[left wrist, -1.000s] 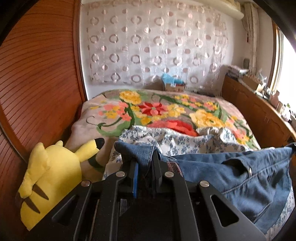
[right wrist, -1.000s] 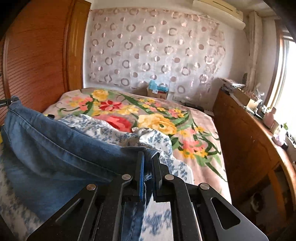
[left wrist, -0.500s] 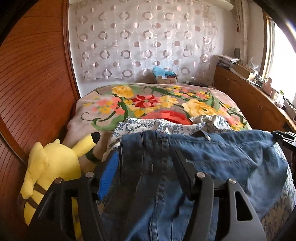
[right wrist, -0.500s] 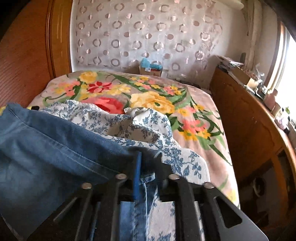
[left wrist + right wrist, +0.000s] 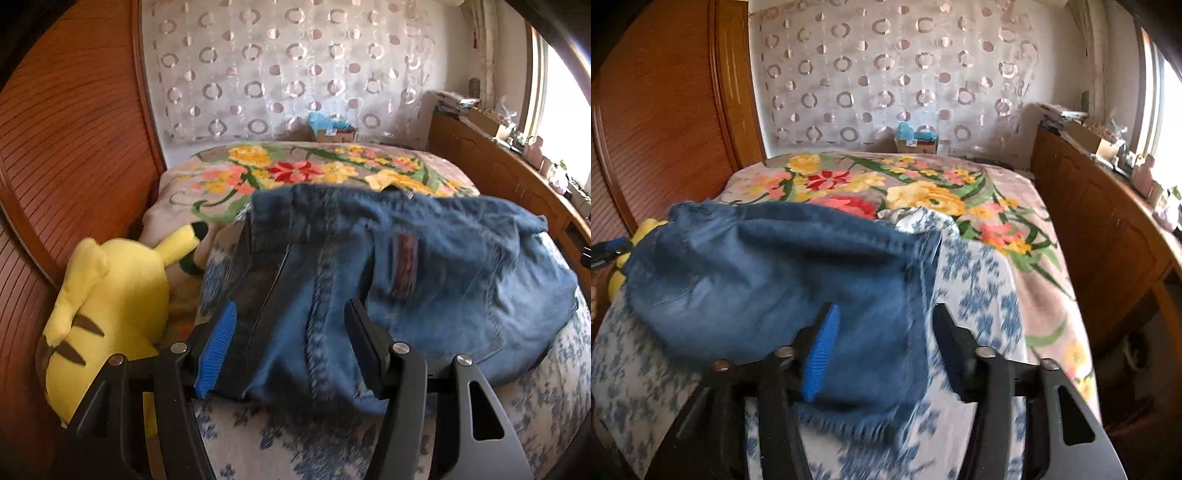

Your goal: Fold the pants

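Observation:
The blue denim pants (image 5: 406, 266) lie in a doubled-over heap on the blue-and-white flowered sheet (image 5: 546, 398) at the near end of the bed. My left gripper (image 5: 291, 332) is open, its jaws wide apart over the pants' left edge, gripping nothing. In the right wrist view the pants (image 5: 768, 280) spread to the left, with a frayed hem near the fingers. My right gripper (image 5: 886, 336) is open over the pants' right edge, gripping nothing.
A yellow plush toy (image 5: 107, 317) lies left of the pants against the wooden headboard (image 5: 55, 155). A flowered blanket (image 5: 923, 192) covers the far bed. A wooden cabinet (image 5: 1108, 229) runs along the right. A cardboard box (image 5: 916, 142) stands by the curtain.
Both grippers held the denim shut a second ago. The left opened first, then the right. The pants have dropped onto the sheet and both grippers have drawn back a little.

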Motion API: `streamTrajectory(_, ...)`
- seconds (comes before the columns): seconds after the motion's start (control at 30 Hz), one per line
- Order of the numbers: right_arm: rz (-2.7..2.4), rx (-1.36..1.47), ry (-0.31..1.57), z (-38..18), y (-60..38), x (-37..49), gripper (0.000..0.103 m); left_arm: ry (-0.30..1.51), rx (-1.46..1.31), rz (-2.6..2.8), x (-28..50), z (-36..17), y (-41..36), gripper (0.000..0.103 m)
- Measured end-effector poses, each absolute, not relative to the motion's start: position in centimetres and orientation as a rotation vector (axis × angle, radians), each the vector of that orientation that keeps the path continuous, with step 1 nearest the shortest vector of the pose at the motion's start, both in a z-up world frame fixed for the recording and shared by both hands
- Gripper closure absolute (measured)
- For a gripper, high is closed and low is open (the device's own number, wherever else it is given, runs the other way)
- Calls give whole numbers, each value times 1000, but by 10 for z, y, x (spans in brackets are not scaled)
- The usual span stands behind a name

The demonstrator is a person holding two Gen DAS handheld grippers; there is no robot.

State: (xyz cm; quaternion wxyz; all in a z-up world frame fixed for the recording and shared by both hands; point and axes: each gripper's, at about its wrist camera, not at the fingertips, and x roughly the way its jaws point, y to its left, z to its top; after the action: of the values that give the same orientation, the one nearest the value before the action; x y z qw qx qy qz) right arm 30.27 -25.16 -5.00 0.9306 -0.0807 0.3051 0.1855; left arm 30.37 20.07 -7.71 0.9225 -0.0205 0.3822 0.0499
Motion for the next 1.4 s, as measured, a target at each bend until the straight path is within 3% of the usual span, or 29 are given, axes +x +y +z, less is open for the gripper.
streamTrajectory(0.73,341,-157,782,-86,-249,322,43,836,-88,141,304,-111,228,40)
streamTrajectory(1.0,336,-158,751,-88,-240,327,40,837,-84,144,306,-113,228,40)
streamTrajectory(1.1,317,-200,746,-92,-232,323,40,839,-91,128,308,-113,226,49)
streamTrajectory(1.2,311,-238,733,-93,-226,319,58,839,-84,114,308,-111,222,58)
streamTrajectory(1.23,317,-243,730,-94,-225,318,72,838,-82,106,308,-111,220,64)
streamTrajectory(1.4,350,-263,723,-97,-219,315,93,839,-8,109,307,-108,205,78)
